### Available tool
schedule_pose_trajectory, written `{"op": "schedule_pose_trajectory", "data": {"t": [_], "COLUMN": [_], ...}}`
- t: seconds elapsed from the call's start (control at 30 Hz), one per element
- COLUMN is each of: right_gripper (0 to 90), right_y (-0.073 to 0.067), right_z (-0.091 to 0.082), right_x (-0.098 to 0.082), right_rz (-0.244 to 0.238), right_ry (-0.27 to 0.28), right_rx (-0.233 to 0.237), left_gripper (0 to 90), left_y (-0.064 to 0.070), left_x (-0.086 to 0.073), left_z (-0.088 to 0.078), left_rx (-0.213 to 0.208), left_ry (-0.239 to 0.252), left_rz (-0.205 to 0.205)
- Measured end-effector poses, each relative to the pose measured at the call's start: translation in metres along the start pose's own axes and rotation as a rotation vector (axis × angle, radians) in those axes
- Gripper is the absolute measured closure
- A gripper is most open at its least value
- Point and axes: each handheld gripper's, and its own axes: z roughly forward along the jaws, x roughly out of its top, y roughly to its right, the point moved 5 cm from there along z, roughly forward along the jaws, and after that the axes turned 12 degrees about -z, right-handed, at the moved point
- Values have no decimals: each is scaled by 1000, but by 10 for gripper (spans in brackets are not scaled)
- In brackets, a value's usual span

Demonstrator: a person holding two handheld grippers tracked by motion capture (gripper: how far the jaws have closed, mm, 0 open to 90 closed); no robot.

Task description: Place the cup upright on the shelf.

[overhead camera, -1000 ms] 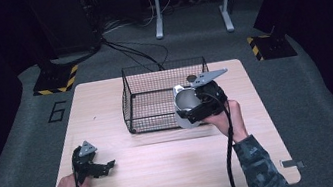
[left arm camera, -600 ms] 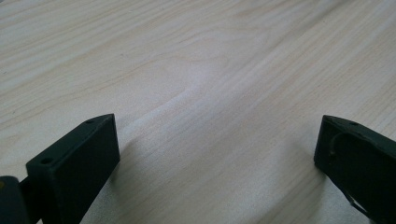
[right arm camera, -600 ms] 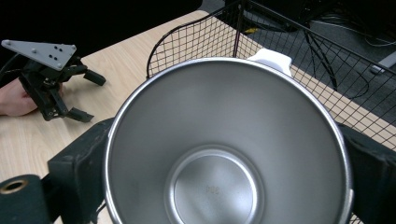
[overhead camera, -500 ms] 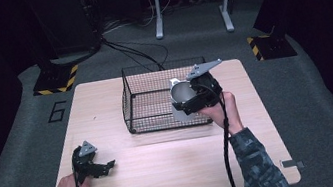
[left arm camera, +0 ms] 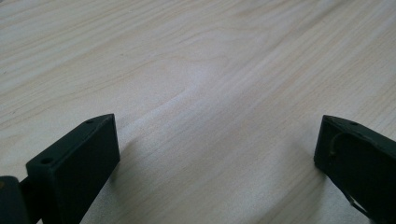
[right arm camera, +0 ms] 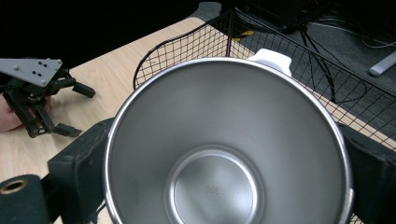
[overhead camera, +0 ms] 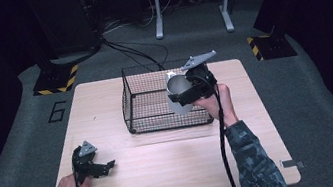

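Steel cup (overhead camera: pixel 179 93) clamped in right hand-held gripper (overhead camera: pixel 189 90) (over wire basket (overhead camera: pixel 156 102)), left hand-held gripper (overhead camera: pixel 96 166) open

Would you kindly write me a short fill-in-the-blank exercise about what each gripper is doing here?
1. The right gripper is shut on a steel ____.
2. The cup is held above the wire ____.
3. The left gripper, its fingers ____, rests on the table.

Missing words: cup; basket; open

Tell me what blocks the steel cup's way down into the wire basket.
Nothing visible does. The right gripper holds the steel cup at the wire basket, whose top is open and whose visible floor looks bare.
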Motion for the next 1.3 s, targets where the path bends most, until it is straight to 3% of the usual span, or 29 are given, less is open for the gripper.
{"op": "schedule_pose_trajectory", "data": {"t": [0.97,1.3], "right_gripper": [56,55], "right_y": [27,37], "right_z": [45,63], "right_x": [5,-4], "right_rz": [17,70], "right_ry": [-67,-102], "right_rx": [-13,-13], "left_gripper": [2,2], "left_y": [0,0], "left_x": [0,0], "left_z": [0,0], "left_rx": [-2,0], "left_ry": [-5,0], "left_rz": [5,0]}}
